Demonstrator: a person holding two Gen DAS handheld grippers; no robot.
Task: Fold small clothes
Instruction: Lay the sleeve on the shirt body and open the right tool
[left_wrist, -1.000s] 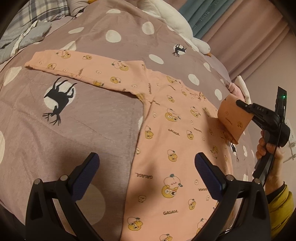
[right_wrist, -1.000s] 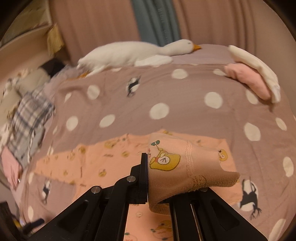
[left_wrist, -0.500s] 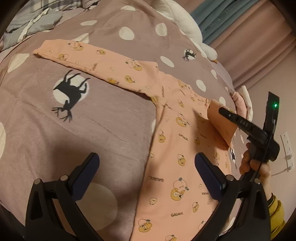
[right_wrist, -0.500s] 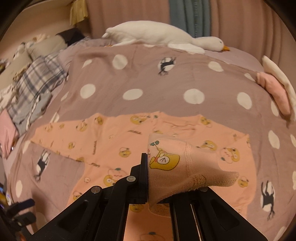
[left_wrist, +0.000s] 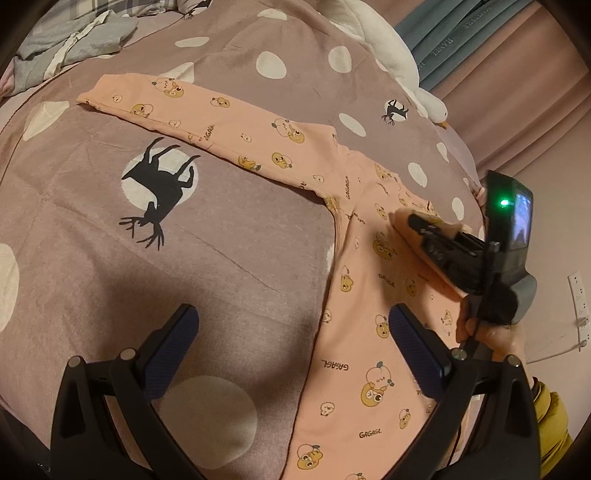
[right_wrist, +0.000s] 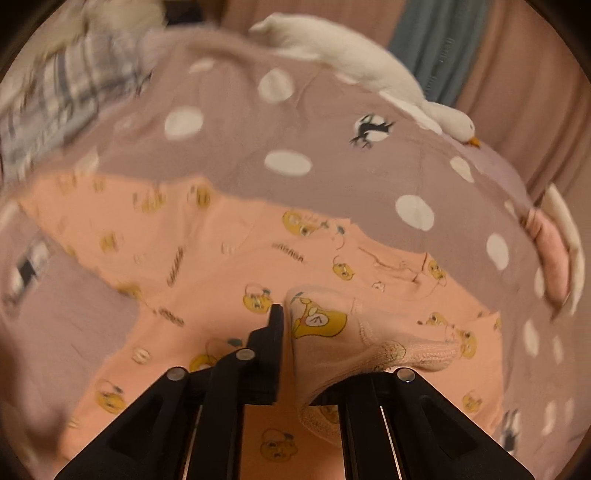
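Note:
A peach long-sleeved top (left_wrist: 373, 295) with yellow cartoon prints lies flat on the bed, one sleeve (left_wrist: 207, 125) stretched out to the left. My right gripper (right_wrist: 291, 325) is shut on the other sleeve's cuff (right_wrist: 332, 332) and holds it over the chest of the top; it shows in the left wrist view (left_wrist: 413, 221) too. My left gripper (left_wrist: 291, 347) is open and empty, hovering over the top's left side edge near the hem.
The bed cover (left_wrist: 184, 258) is mauve with white dots and black deer. A white goose plush (right_wrist: 369, 70) lies at the far edge. Plaid and grey clothes (left_wrist: 74, 37) sit at the far left, a pink folded item (right_wrist: 550, 254) at the right.
My right gripper has carried the cuff leftward across the top, from its right edge to over the chest. My left gripper has stayed open.

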